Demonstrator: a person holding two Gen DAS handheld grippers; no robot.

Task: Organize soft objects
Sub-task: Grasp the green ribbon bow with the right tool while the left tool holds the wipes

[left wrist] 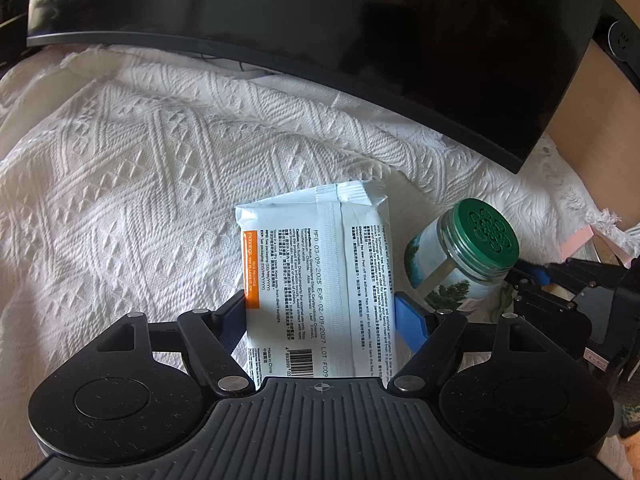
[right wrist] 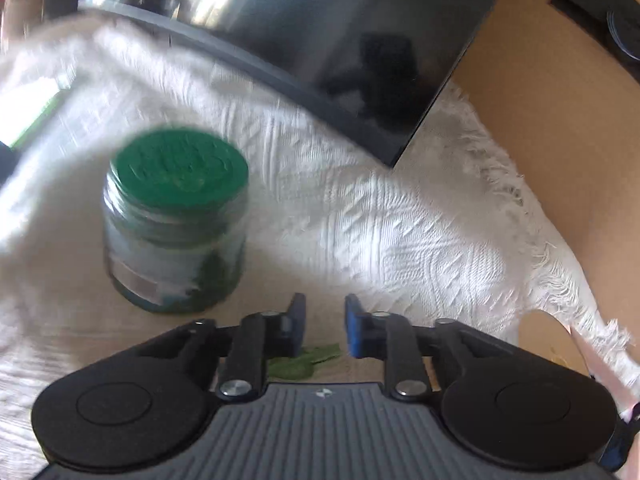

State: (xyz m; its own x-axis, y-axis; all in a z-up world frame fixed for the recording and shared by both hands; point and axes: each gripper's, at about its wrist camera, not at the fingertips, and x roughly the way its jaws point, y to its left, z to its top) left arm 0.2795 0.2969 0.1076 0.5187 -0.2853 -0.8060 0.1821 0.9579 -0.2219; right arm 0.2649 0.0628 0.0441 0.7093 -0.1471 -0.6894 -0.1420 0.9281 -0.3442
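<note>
Two tongs are seen. The wet wipes pack (left wrist: 320, 280) is pinched upright by the left tongs (left wrist: 326, 316), bottom middle. The right tongs (right wrist: 325, 330) are almost pressed together, holding nothing.

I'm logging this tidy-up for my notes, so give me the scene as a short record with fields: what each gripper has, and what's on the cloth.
left gripper: jaws wide, closed on the wipes pack, printed back facing the camera
right gripper: jaws nearly together, nothing between them
jar: green lid on, standing on the white cloth, beside the pack, not gripped
behind: dark screen
</note>
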